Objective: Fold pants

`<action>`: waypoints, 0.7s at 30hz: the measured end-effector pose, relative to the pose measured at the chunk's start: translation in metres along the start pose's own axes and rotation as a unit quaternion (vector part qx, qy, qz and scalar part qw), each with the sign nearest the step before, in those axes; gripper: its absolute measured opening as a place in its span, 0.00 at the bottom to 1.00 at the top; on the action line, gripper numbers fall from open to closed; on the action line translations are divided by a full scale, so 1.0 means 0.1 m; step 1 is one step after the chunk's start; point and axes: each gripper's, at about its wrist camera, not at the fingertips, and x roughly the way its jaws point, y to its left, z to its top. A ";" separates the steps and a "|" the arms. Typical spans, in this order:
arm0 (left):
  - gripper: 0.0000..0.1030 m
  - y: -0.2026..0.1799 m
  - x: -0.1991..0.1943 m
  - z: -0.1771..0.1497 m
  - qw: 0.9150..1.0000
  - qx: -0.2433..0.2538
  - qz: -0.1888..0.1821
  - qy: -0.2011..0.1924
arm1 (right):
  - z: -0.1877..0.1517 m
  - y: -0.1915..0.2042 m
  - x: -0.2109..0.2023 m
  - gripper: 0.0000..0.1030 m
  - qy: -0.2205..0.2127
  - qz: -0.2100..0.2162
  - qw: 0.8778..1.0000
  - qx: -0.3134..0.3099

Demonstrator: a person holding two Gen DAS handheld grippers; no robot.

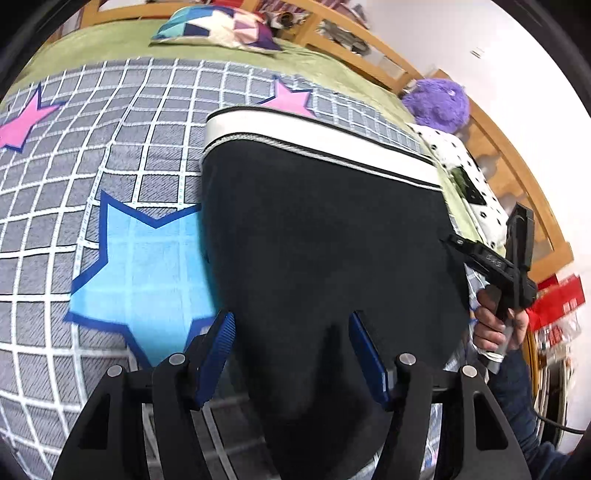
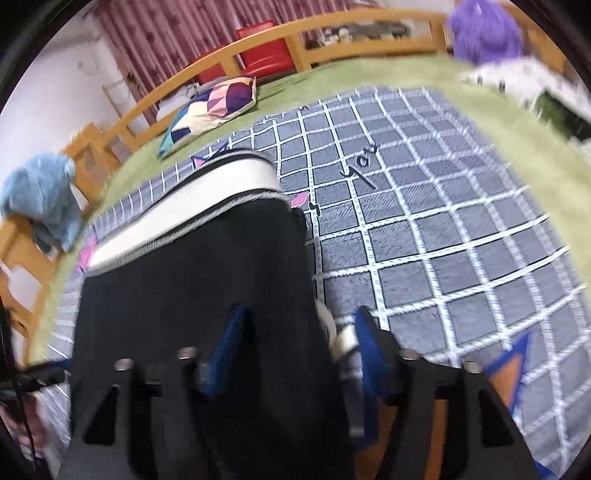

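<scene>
Black pants point(image 1: 325, 240) with a white waistband point(image 1: 314, 136) lie folded on the checked blanket. My left gripper point(image 1: 291, 332) stands open over their near end, black cloth lying between the blue pads point(image 1: 218, 347) without being pinched. In the right wrist view the pants point(image 2: 192, 288) stretch away to the waistband point(image 2: 184, 210). My right gripper point(image 2: 299, 332) is open over their right edge, and a small white bit of cloth point(image 2: 340, 339) shows between its fingers. A person's hand point(image 1: 495, 328) holds the right tool's handle at the pants' right side.
The grey checked blanket point(image 1: 147, 140) with star patches covers a green bed cover point(image 2: 517, 140). A patterned pillow point(image 1: 221, 29), a purple plush point(image 1: 439, 103) and a white spotted cushion point(image 1: 461, 166) lie near the wooden bed rail point(image 2: 258, 44). Light blue cloth point(image 2: 40, 188) hangs on the rail.
</scene>
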 end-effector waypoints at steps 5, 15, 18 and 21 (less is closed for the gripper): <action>0.63 0.17 0.28 0.01 0.999 -0.031 -0.012 0.005 | 0.04 -0.16 0.22 0.66 0.035 0.051 0.998 0.028; 0.38 0.16 0.45 0.05 0.997 -0.067 -0.043 0.000 | -0.02 -0.15 0.38 0.51 0.056 0.122 0.990 0.045; 0.15 0.05 0.28 0.11 0.998 -0.050 -0.041 -0.014 | -0.05 0.06 0.24 0.39 0.036 0.076 0.996 0.006; 0.11 0.00 0.14 0.19 0.998 -0.039 -0.046 -0.024 | -0.01 0.16 -0.01 0.23 0.008 0.068 0.998 0.016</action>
